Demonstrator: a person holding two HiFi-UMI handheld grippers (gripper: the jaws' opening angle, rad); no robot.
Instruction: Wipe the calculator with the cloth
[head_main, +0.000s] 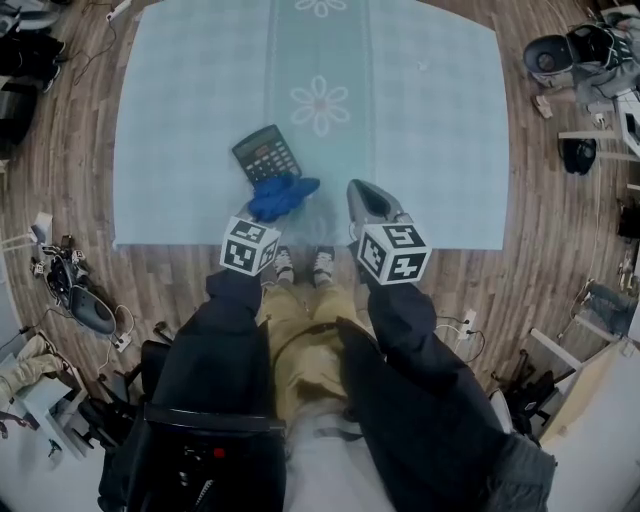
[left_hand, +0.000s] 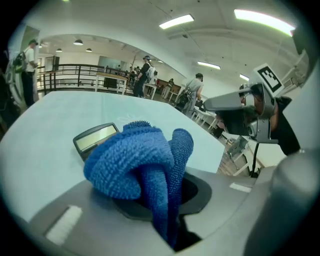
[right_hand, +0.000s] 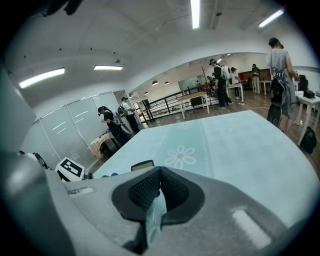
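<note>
A person working two hand-held grippers is bringing a bunched, nubbly blue microfibre cloth (head_main: 283, 195) to the near edge of a dark grey desktop calculator (head_main: 267, 153), which is lying flat, slightly askew, on the pale blue flower-printed surface (head_main: 430, 120). The left gripper (left_hand: 172, 202) is clamping its jaws on a fold of the cloth. The right gripper (head_main: 361, 192), just beside it, is holding nothing, its jaws all but together. The cloth looks soft and limp and is best pinched by a thick fold. The calculator appears light, rigid and likely to skate under pressure, so pinning one edge would be advisable.
</note>
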